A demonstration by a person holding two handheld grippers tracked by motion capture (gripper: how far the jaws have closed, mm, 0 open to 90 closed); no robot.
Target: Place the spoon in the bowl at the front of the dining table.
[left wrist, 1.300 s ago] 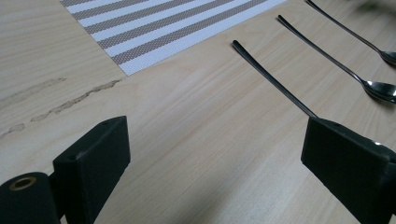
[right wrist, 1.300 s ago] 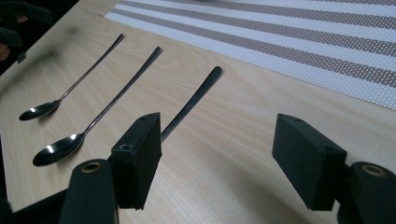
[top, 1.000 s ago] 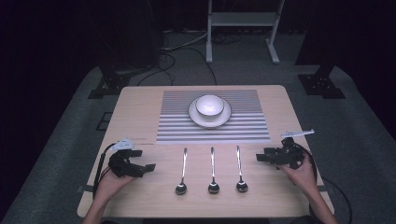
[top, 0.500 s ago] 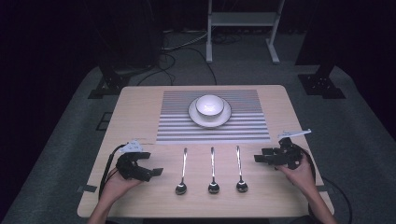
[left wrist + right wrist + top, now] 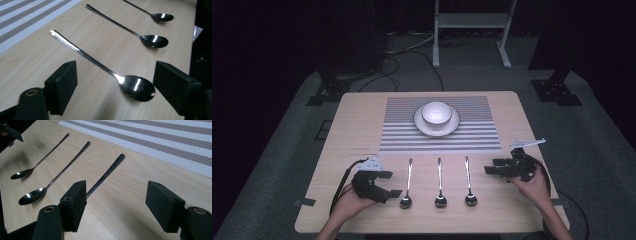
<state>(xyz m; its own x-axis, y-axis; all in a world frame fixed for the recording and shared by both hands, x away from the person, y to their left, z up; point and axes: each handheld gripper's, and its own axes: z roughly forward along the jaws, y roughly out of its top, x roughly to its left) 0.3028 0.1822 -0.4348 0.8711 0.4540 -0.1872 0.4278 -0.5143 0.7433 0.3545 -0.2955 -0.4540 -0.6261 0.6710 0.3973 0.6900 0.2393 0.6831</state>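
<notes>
Leftmost spoon (image 5: 105, 68): we see its bowl between the left gripper's (image 5: 112, 87) parted, just-narrowing jaws, handle pointing away.

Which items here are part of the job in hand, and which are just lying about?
In play: left gripper, jaws just closing around the left spoon, not yet gripping.
Lying about: middle spoon, right spoon, bowl, plate, striped mat, right gripper.

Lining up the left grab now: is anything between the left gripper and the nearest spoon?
Nothing visible. The left gripper has its jaws apart, just been closing, with the left spoon lying between them, untouched on bare table. The other spoons lie farther off.
</notes>
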